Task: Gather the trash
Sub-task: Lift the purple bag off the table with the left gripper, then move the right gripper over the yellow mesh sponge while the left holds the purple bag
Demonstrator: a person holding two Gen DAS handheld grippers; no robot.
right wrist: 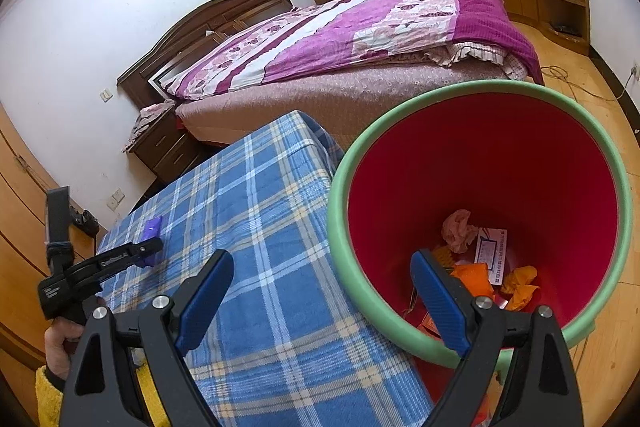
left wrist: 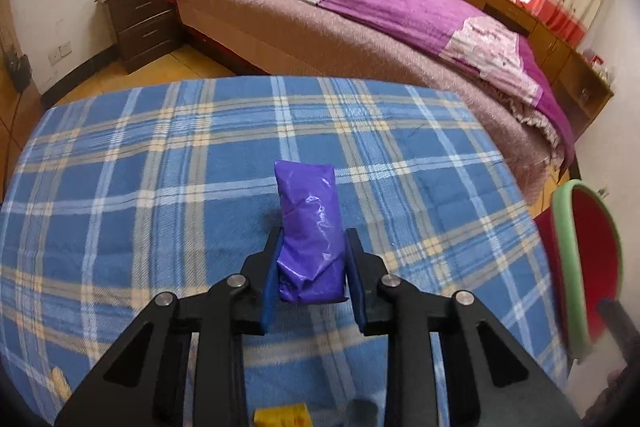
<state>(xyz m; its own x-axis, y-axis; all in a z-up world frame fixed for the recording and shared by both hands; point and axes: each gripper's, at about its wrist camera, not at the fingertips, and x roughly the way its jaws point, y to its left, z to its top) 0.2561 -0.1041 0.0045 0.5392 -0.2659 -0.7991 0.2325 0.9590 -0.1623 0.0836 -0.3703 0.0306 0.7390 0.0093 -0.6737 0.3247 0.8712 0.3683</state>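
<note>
A crinkled purple plastic packet [left wrist: 308, 227] stands between the blue pads of my left gripper [left wrist: 314, 233], which is shut on its lower half just above the blue plaid tablecloth [left wrist: 160, 167]. The right wrist view shows the same left gripper [right wrist: 150, 251] and packet [right wrist: 152, 227] at the table's far left. My right gripper [right wrist: 322, 259] is open at the table's right edge, straddling the near rim of a red bin with a green rim [right wrist: 340, 227]; one finger is over the cloth, the other inside the bin. Crumpled pink paper [right wrist: 458, 229], orange wrappers [right wrist: 520, 283] and a white slip lie in the bin.
The bin [left wrist: 568, 267] sits beyond the table's right edge. A bed with a purple quilt [left wrist: 400, 11] and a dark nightstand [left wrist: 144, 23] stand beyond the table. A yellow item [left wrist: 280, 417] lies under my left gripper. A hand in a yellow sleeve [right wrist: 60, 343] holds the left gripper.
</note>
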